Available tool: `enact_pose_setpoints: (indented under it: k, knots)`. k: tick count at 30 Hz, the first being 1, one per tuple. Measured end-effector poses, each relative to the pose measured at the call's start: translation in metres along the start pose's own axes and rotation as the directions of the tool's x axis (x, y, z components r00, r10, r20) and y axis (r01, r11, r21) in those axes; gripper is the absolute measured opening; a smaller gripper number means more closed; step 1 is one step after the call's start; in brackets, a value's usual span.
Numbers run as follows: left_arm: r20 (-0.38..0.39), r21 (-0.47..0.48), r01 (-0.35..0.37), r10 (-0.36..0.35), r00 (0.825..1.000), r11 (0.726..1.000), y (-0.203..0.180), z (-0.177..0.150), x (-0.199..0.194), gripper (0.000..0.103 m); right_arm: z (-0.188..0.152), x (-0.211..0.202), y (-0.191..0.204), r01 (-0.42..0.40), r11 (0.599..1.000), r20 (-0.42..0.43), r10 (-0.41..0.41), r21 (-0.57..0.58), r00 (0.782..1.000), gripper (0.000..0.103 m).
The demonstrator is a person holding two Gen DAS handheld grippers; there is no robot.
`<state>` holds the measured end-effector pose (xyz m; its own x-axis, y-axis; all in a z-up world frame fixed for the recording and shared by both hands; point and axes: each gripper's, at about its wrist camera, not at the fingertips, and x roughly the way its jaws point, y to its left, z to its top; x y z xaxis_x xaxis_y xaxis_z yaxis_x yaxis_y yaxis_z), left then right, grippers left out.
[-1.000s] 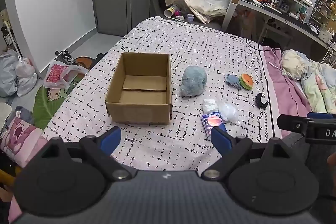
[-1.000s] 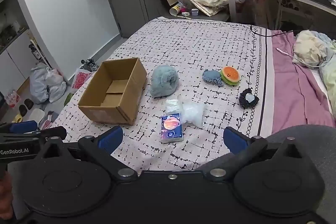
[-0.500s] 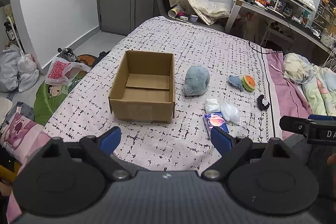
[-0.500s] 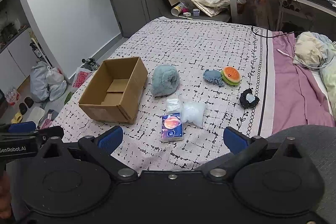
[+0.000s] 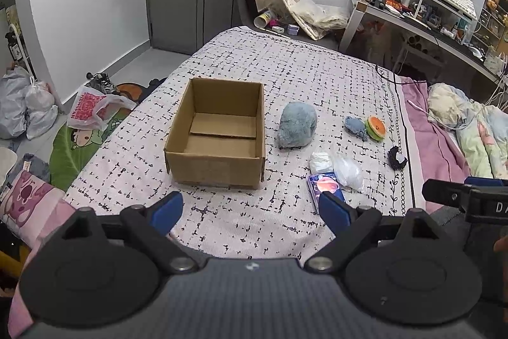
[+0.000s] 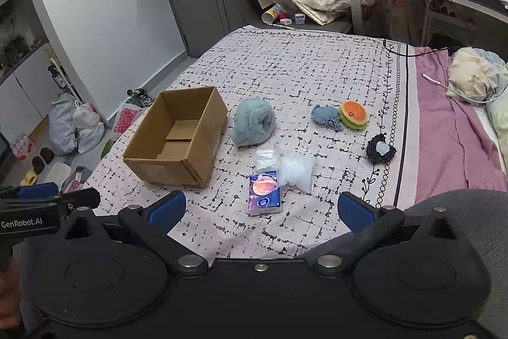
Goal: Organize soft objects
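Ahead of both wide-open, empty grippers, soft items lie scattered on the bed beside an empty cardboard box (image 5: 219, 129). Nearest the right gripper (image 6: 262, 210) is the tissue pack (image 6: 265, 192), just beyond its fingertips, long axis running away from it. From the left gripper (image 5: 250, 212), the pack (image 5: 327, 188) sits forward-right, so the right hand looks better placed to reach it first.
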<state>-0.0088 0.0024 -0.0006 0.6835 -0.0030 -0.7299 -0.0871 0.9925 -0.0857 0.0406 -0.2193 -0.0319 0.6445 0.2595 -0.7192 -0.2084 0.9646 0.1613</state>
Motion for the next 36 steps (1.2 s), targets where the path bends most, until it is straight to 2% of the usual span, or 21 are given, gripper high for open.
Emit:
enact_pose_setpoints:
  k: [14, 24, 33, 36]
  knots:
    - [0.032, -0.005, 0.001, -0.001, 0.999, 1.0, -0.008, 0.005, -0.003, 0.091, -0.004, -0.003, -0.001, -0.022, 1.0, 0.003, 0.023, -0.02, 1.0, 0.103]
    - [0.023, 0.045, 0.01, -0.011, 1.0, 0.999, -0.028, 0.001, -0.001, 0.091, -0.005, -0.005, -0.02, -0.018, 1.0, 0.022, 0.018, 0.011, 1.0, 0.103]
    - [0.003, 0.045, 0.034, -0.034, 0.999, 0.998, -0.027, 0.002, 0.006, 0.091, -0.002, -0.003, -0.021, -0.003, 1.0, 0.01, 0.002, 0.02, 1.0, 0.103]
    - [0.001, 0.041, 0.035, -0.035, 0.999, 0.999, -0.024, 0.003, 0.009, 0.091, -0.002, -0.002, -0.02, -0.03, 0.999, 0.0, 0.03, 0.027, 1.0, 0.103]
